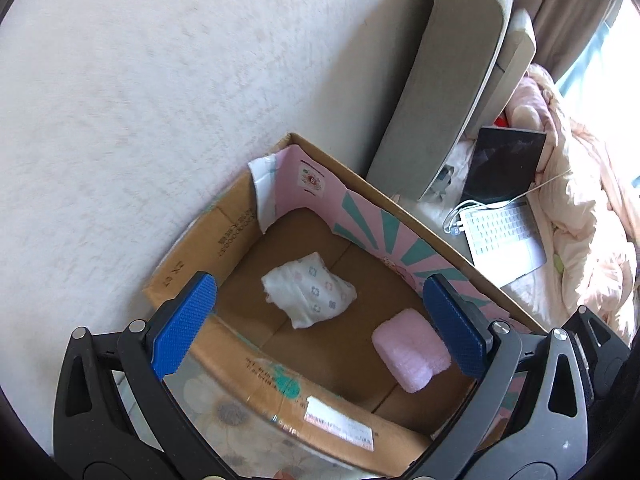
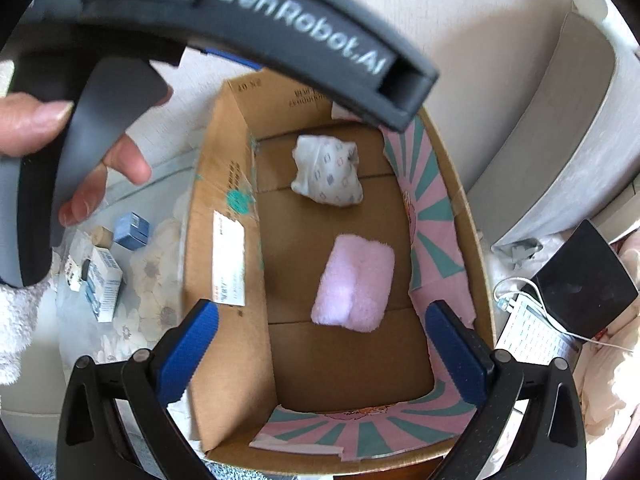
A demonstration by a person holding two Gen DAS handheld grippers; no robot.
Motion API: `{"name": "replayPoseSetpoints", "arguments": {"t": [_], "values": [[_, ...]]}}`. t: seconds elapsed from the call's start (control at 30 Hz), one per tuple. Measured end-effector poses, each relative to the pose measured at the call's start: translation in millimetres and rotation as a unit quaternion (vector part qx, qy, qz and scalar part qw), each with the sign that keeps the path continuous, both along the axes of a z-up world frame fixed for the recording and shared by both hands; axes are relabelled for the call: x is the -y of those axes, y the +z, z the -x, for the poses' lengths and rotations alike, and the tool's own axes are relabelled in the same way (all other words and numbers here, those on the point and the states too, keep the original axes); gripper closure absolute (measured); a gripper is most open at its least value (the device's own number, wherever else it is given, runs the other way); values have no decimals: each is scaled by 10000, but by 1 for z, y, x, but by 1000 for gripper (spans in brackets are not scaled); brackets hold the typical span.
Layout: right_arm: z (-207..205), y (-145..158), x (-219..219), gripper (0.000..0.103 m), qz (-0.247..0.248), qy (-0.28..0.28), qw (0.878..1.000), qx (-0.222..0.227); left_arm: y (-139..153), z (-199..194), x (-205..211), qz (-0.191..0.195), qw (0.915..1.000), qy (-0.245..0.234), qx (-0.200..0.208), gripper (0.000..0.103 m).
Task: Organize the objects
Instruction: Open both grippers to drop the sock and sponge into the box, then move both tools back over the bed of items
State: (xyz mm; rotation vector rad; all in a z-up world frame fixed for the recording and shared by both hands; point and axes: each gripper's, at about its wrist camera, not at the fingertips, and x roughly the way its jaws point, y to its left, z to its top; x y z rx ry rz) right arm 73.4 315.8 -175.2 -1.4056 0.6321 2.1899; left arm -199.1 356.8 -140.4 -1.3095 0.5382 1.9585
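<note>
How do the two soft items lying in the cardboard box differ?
The pink towel is plain pink, fluffy and folded into a neat rectangle; the white cloth is white with small printed shapes and bundled into a lumpy, irregular wad. The pink towel looks somewhat larger. The white cloth lies toward the box's wall-side end. Both rest apart on the cardboard box floor, ungripped.
</note>
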Motion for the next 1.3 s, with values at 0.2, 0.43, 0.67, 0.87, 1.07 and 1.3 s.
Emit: {"name": "replayPoseSetpoints", "arguments": {"t": [0.2,0.43,0.67,0.87,1.07,1.3], "values": [[-4,27,5,0,-106,-21,9998,-136,35,-7,28,-286,9994,141,-98,0],[-11,67,12,0,-363,-225,9979,-491,81,-23,80,-611,9962,472,-398,0],[-8,104,24,0,-973,-427,9931,-500,121,-42,149,-918,9879,934,-832,0],[-3,128,31,0,-1118,-471,9891,-834,148,-59,210,-1068,9789,1382,-1057,0],[19,151,52,0,-1385,-294,9845,-1036,167,-77,275,-1219,9657,1919,-1250,0],[50,170,85,0,-1502,159,9785,-1402,175,-98,347,-1353,9463,2588,-1389,0]]}}
